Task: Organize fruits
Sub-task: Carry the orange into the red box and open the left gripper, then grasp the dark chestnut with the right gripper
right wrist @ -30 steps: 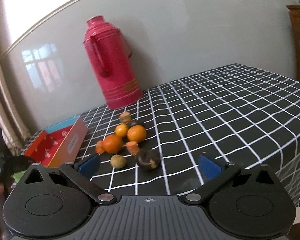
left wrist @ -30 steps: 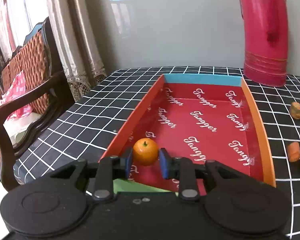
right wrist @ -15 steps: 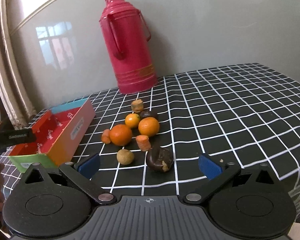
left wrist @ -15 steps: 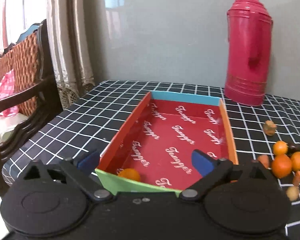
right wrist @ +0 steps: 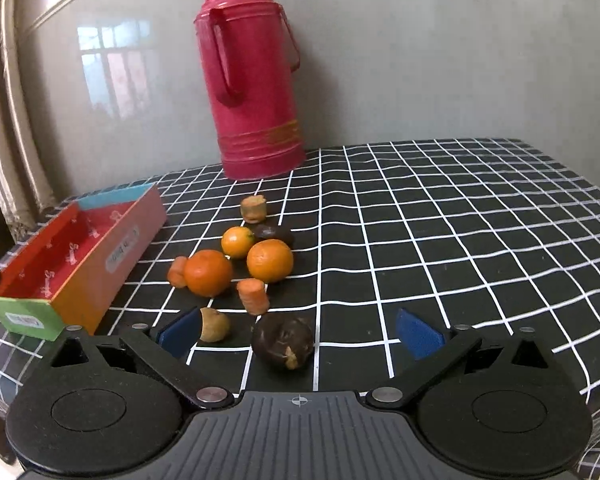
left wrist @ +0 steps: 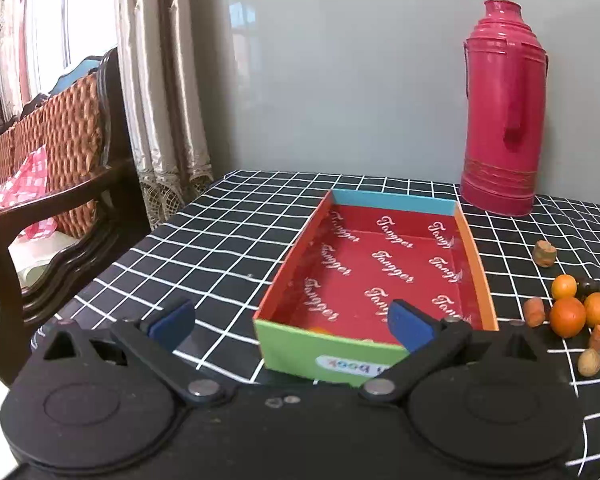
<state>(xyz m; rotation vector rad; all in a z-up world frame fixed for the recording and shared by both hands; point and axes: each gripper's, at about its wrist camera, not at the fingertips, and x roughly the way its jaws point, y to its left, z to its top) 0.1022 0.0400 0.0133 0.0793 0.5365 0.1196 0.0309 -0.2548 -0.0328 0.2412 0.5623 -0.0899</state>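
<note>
A cardboard box (left wrist: pixel 476 264) with a red printed lining stands on the checked tablecloth. Just behind its green front wall shows a sliver of a small orange (left wrist: pixel 319 330). My left gripper (left wrist: pixel 290 322) hovers before that wall, its jaws opening wide with nothing between them. To the right of the box lies the fruit pile: two oranges (right wrist: pixel 208 278) (right wrist: pixel 269 266), a smaller one (right wrist: pixel 238 242), carrot pieces (right wrist: pixel 253 296), a tan nut-like fruit (right wrist: pixel 215 325) and a dark round fruit (right wrist: pixel 283 342). My right gripper (right wrist: pixel 299 336) is open; the dark fruit lies between its fingers, untouched.
A tall red thermos (right wrist: pixel 252 80) stands at the back against the grey wall. A brown stub (right wrist: pixel 253 209) and a dark piece (right wrist: pixel 274 233) lie behind the oranges. Left of the table stand a wooden wicker-backed chair (left wrist: pixel 60 148) and curtains. The table edge drops off at the right.
The left gripper let go of the small orange inside the box, opened wide and drew back and up. The right gripper levelled out and came closer to the fruit pile.
</note>
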